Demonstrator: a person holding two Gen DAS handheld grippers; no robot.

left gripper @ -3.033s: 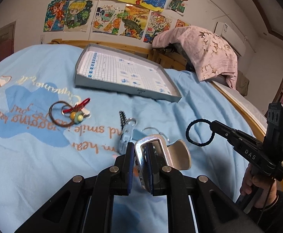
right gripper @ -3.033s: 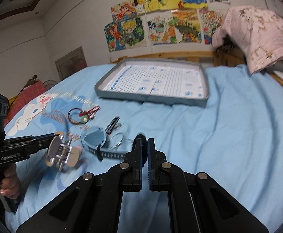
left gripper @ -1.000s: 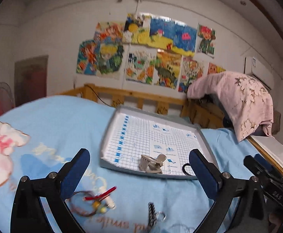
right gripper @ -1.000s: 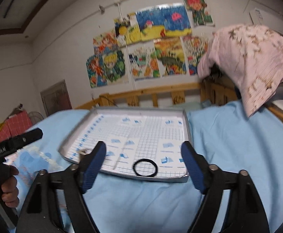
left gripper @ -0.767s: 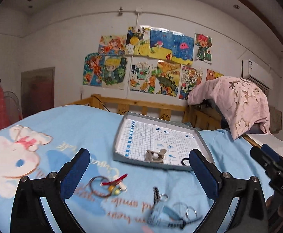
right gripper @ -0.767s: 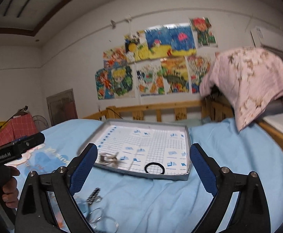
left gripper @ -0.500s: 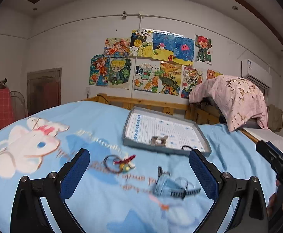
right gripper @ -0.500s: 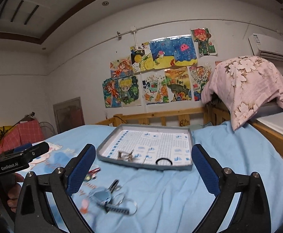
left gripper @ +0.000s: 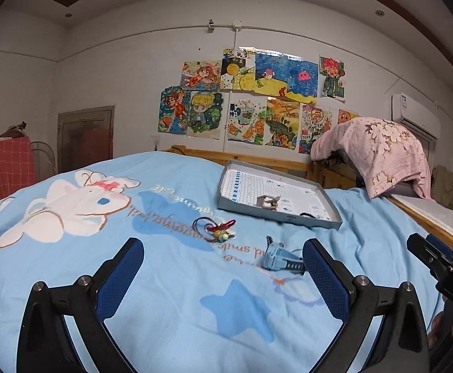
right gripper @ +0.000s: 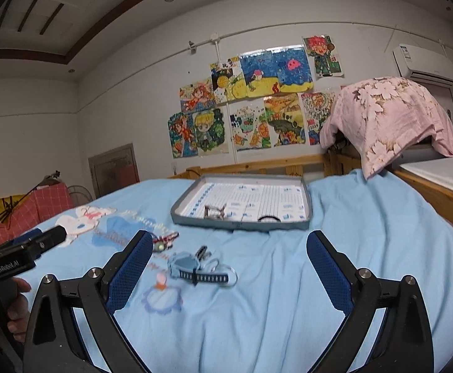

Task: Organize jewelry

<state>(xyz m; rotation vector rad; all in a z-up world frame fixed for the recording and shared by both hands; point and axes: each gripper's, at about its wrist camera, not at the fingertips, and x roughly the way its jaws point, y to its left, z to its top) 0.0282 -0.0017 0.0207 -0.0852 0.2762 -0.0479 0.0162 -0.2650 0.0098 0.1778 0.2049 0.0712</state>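
Note:
A grey tray (left gripper: 316, 221) (right gripper: 180, 214) lined with grid paper lies on the blue bedspread. In it are a metal hair clip (left gripper: 268, 201) (right gripper: 214, 211) and a black hair tie (right gripper: 268, 218) (left gripper: 307, 215). Nearer on the bedspread lie a brown cord bracelet with a red tassel and beads (left gripper: 217, 228) (right gripper: 163, 242), a small black clip (left gripper: 269, 240) (right gripper: 202, 251) and a light blue watch (left gripper: 277, 259) (right gripper: 192, 269). My left gripper (left gripper: 223, 275) and my right gripper (right gripper: 229, 272) are both open and empty, held back from the loose pieces.
A wooden bed frame (left gripper: 257, 158) runs behind the tray. A pink flowered cloth (left gripper: 378, 152) (right gripper: 388, 118) drapes over something at the back right. A white mattress edge (right gripper: 444, 174) is at the right. Drawings hang on the wall (left gripper: 257, 105).
Both grippers put the hair clip and the hair tie into the tray, opened, and drew back and up from it. The loose pieces now show nearer.

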